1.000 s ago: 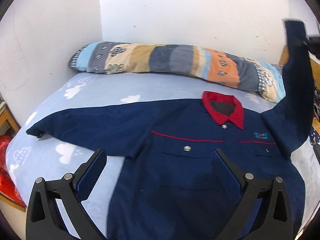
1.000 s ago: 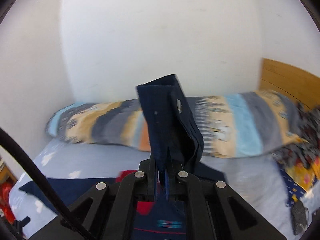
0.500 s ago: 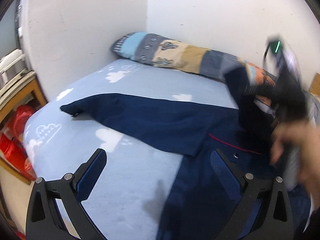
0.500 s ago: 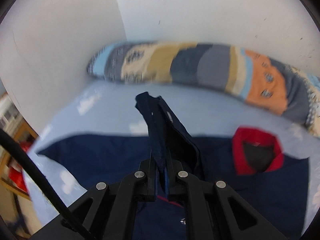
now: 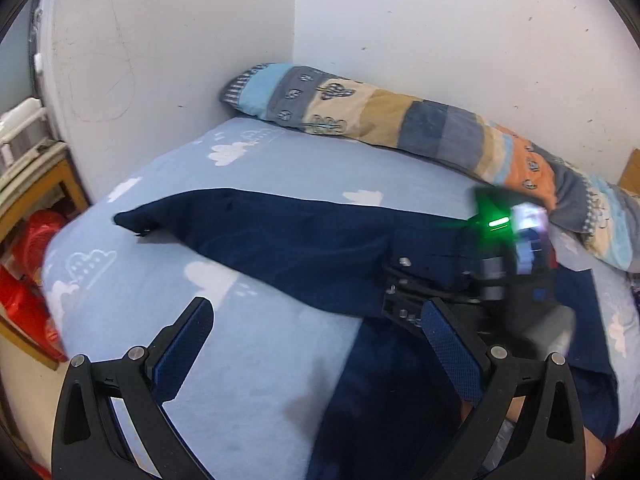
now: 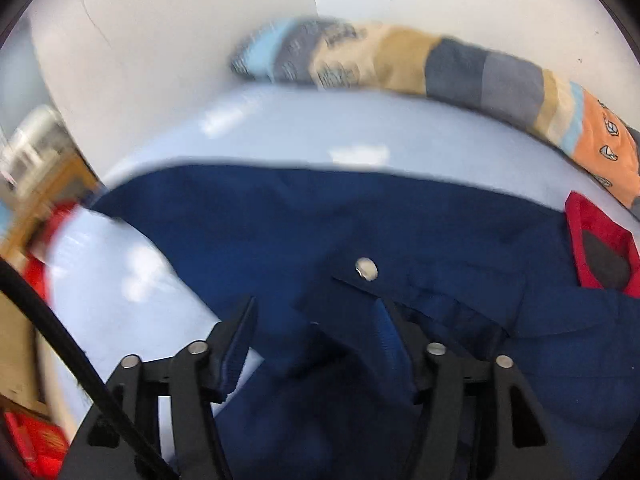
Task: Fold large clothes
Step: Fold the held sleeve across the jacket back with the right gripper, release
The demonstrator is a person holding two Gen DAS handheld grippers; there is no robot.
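The navy shirt (image 5: 304,248) lies spread on the light blue cloud-print bedsheet (image 5: 248,364), its red collar (image 6: 596,236) at about 3 o'clock in the right wrist view and one long sleeve (image 5: 208,220) stretched out toward 10 o'clock in the left wrist view.

The right gripper (image 6: 316,340) is low over the shirt's front and its jaws are opening. A folded flap of navy cloth with a silver snap (image 6: 366,269) lies between the two fingers, close against the blue pad of the right-hand finger (image 6: 390,336); the picture is blurred, so I cannot tell whether that pad presses on it. The left-hand finger stands clear, over the edge where shirt meets sheet. In the left wrist view this gripper shows at 3 o'clock as a blurred black body with a green light (image 5: 496,222).

The left gripper (image 5: 316,350) has its fingers spread wide and holds nothing; one blue pad (image 5: 180,354) hangs over bare sheet, the other over the shirt body.

A striped patchwork pillow (image 5: 420,128) runs along the white wall (image 5: 440,20) at 12 to 2 o'clock. At 9 o'clock beside the bed stand a wooden frame (image 5: 44,184) and something red (image 5: 24,280).
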